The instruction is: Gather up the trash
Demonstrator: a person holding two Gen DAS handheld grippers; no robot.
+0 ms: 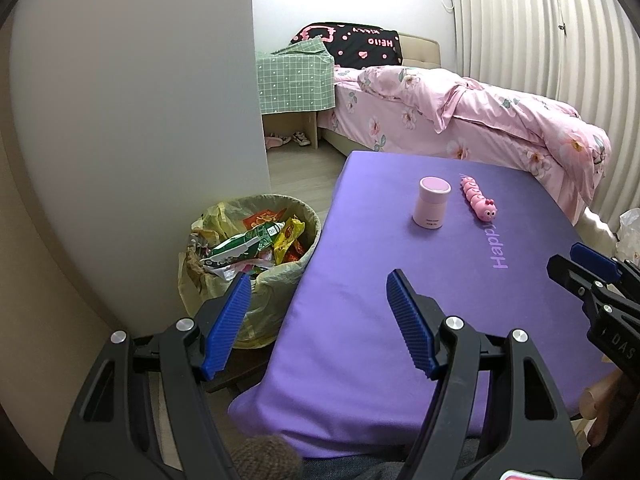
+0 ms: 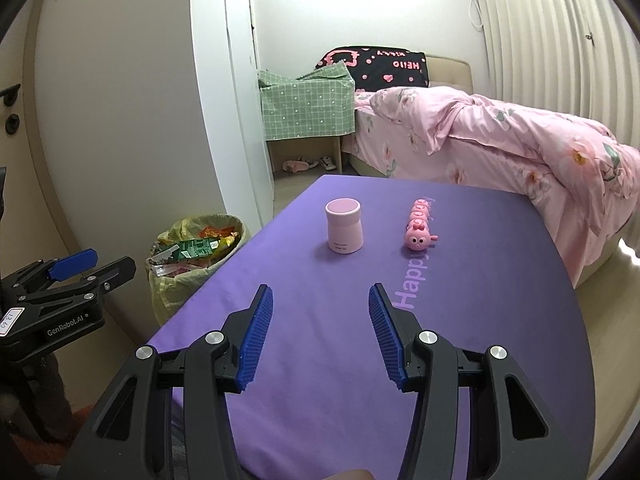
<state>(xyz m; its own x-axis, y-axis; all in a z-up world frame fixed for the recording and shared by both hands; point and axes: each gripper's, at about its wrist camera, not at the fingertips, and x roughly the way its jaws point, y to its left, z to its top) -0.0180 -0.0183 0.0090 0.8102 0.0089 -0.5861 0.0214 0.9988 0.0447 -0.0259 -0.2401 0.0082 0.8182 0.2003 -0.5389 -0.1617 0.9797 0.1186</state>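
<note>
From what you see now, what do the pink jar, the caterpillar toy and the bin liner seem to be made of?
Pink jar: probably matte plastic, smooth with no glare.
Caterpillar toy: likely moulded plastic or rubber, slightly glossy rounded segments.
Bin liner: thin translucent yellowish plastic film, crinkled over the rim.

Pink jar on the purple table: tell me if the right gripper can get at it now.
Probably yes. The right gripper is open and empty, and the purple table lies bare between its fingers and the pink jar.

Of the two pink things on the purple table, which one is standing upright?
The pink jar, the one nearer the trash bin. The caterpillar toy beside it lies flat along the table.
</note>
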